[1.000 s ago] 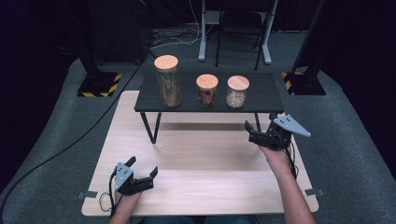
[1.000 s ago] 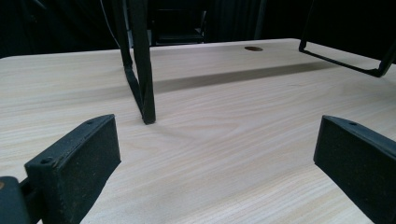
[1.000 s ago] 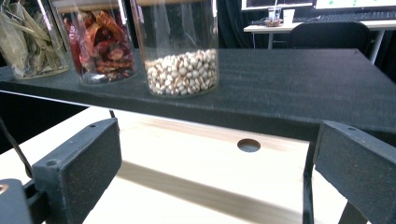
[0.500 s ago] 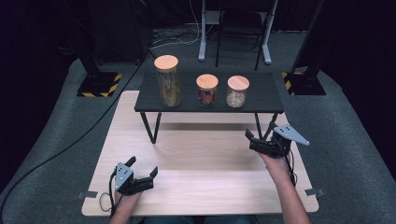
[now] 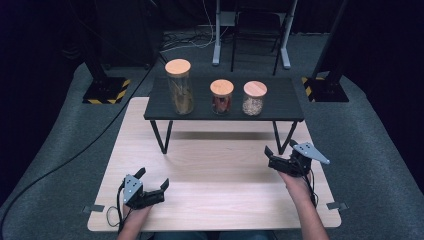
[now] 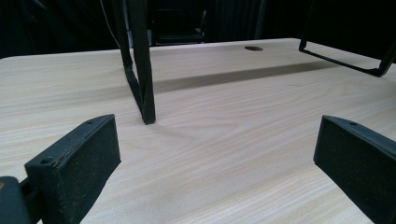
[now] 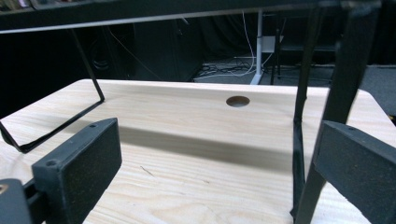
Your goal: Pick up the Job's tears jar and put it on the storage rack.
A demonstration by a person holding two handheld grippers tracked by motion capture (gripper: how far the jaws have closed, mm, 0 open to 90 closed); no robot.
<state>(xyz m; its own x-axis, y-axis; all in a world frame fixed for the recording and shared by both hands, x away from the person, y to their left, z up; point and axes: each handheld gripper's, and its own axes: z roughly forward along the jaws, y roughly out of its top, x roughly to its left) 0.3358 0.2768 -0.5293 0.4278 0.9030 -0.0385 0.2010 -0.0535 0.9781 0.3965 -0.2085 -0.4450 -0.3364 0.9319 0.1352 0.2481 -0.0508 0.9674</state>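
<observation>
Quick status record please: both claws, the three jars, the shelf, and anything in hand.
left claw: open, empty, low over the near left of the wooden table
right claw: open, empty, beside the right leg of the black shelf
tall jar: left on the shelf, wooden lid on
middle jar: centre, reddish contents, lid on
right jar: pale grainy contents, lid on
in hand: nothing

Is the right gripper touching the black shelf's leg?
Cannot tell. In the right gripper view the leg passes just beside the right finger; in the high view the right gripper sits close by it.
</observation>
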